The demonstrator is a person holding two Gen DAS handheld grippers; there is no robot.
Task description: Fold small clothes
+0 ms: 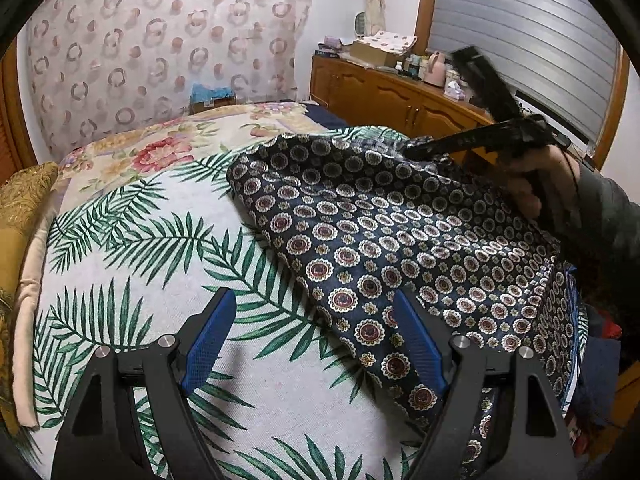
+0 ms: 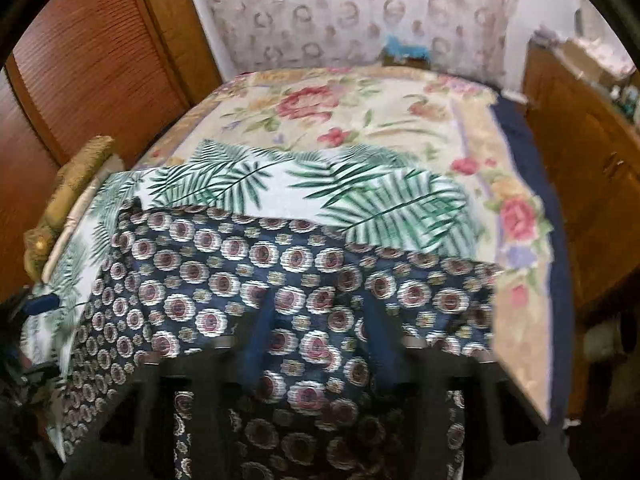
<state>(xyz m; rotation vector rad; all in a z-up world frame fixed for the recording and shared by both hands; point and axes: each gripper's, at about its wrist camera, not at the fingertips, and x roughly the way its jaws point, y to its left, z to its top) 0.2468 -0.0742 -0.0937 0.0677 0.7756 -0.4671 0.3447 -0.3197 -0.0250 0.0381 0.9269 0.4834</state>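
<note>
A dark blue cloth [image 1: 380, 232] with round medallion print lies on a white sheet with green leaf print [image 1: 168, 240] on the bed. Its far corner rises in a tent to my right gripper [image 1: 412, 148], which a hand [image 1: 532, 184] holds and which is shut on the cloth. The right wrist view is smeared: the cloth [image 2: 224, 272] spreads under and between the dim fingers of the right gripper [image 2: 318, 304], with the leaf sheet [image 2: 240, 184] beyond. My left gripper [image 1: 314, 300] stands open and empty, one blue pad [image 1: 420, 344] over the cloth's near edge, the other over the sheet.
A floral bedspread [image 1: 168, 148] covers the far bed. Gold cushions [image 1: 24, 200] lie along the left edge. A wooden cabinet [image 1: 392, 96] with boxes and bottles stands at the right, below a window blind [image 1: 520, 32]. Slatted wooden doors [image 2: 88, 52] stand at the left.
</note>
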